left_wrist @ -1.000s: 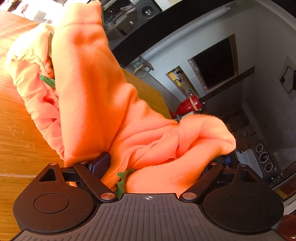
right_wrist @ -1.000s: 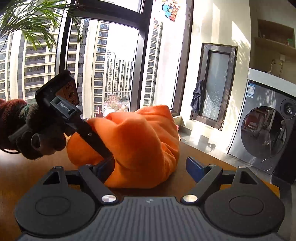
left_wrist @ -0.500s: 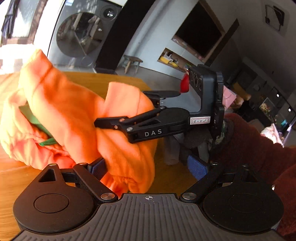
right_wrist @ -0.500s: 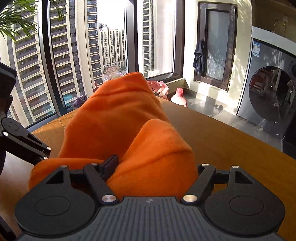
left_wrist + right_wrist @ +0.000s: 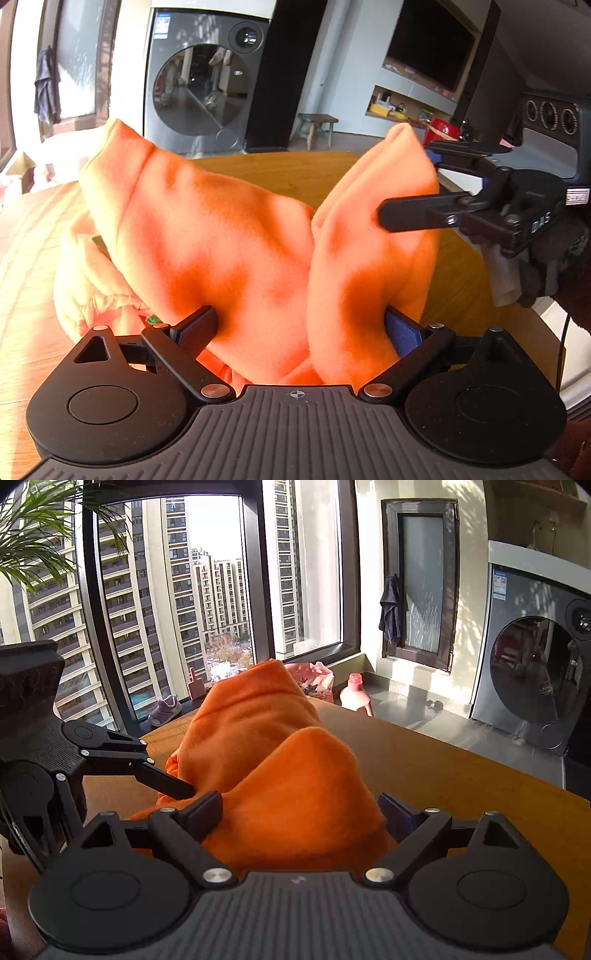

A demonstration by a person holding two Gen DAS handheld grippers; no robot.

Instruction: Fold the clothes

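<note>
Two grippers, the left gripper point(image 5: 301, 328) and the right gripper point(image 5: 301, 812), each pinch a thick fold of the orange top point(image 5: 229, 236), which sits bunched on the wooden table point(image 5: 461, 775).

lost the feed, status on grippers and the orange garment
Left gripper and right gripper both shut on orange garment, bunched over wooden table. Nothing blocking.

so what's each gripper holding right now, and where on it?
Both grip the orange garment: left gripper on bunched folds, right gripper on another raised fold. Which part of it, unclear.
</note>
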